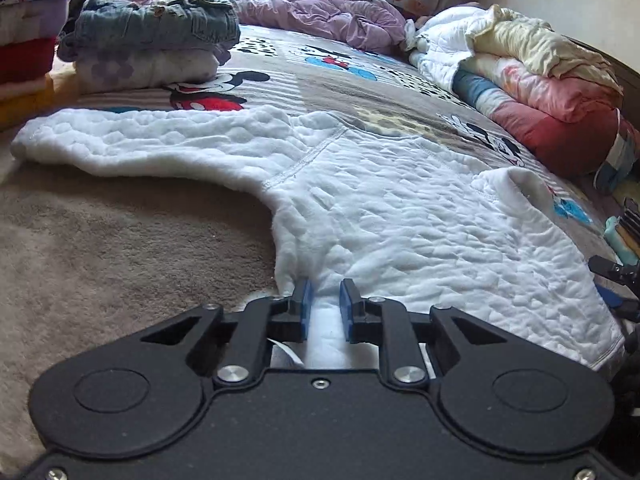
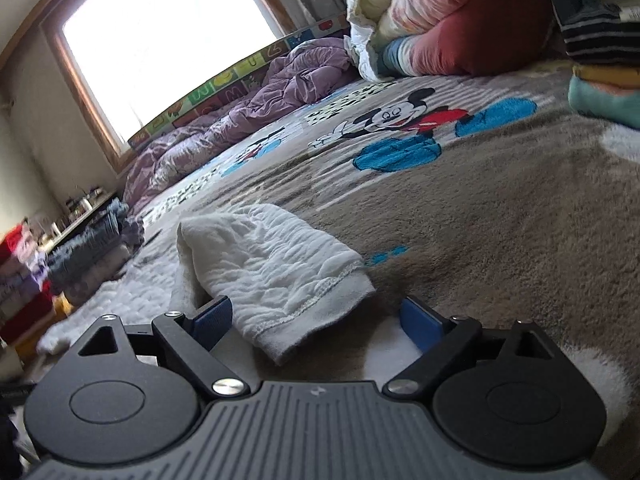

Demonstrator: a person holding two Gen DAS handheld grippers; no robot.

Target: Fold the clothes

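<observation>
White top [image 1: 384, 216] lies flat on the bed's cartoon blanket [image 1: 132, 236], seen from the left wrist. The left tongs [image 1: 325, 300] pinch its near hem. Folded clothes [image 1: 152, 48] sit stacked far behind. From the right wrist, a sleeve [image 2: 280, 276] of the top lies just ahead of the right tongs [image 2: 320, 320], which are spread wide, holding nothing.

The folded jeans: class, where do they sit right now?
In the left wrist view, the folded jeans sit upper left, atop a white floral bundle, beyond the white garment.
</observation>
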